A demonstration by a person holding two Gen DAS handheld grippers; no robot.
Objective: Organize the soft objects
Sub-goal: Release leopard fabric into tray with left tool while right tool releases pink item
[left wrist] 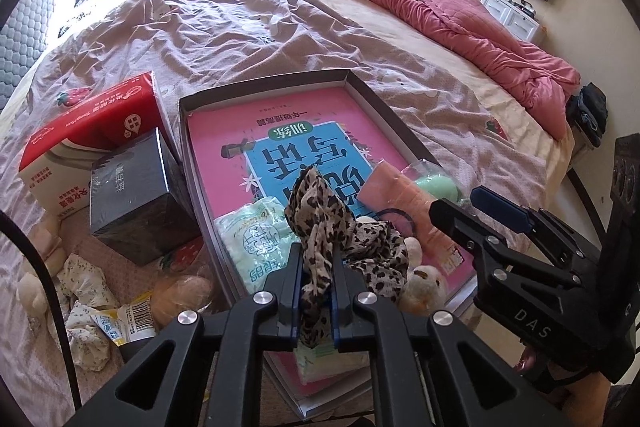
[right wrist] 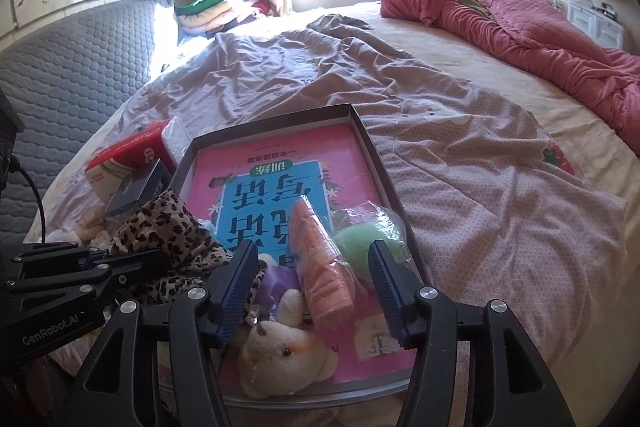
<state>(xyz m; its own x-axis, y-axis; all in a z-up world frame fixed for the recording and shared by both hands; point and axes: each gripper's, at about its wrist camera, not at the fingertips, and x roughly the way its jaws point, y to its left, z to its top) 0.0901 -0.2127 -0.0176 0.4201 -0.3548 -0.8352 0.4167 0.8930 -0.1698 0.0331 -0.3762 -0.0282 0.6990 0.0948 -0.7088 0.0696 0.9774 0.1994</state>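
Note:
My left gripper [left wrist: 317, 261] is shut on a leopard-print scarf [left wrist: 344, 227], which bunches up above the near end of a shallow dark tray [left wrist: 264, 85] on the bed. A pink book [left wrist: 320, 115] lines the tray. In the right wrist view, my right gripper [right wrist: 313, 251] stands open over the tray. An orange wrapped pack [right wrist: 324, 275] lies between its fingers without touching the pads. A green soft thing in clear plastic [right wrist: 356, 245] sits to its right. A cream plush toy [right wrist: 280, 351] lies at the tray's near edge. The scarf [right wrist: 168, 227] and left gripper [right wrist: 132, 263] show at the left.
A pale green tissue pack [left wrist: 256, 243] lies in the tray. Left of the tray stand a red and white box [left wrist: 92, 131] and a dark box [left wrist: 136, 195]. Floral cloth [left wrist: 84, 291] and a barcoded packet [left wrist: 128, 319] lie nearer. A pink quilt [left wrist: 460, 11] is heaped at the far right.

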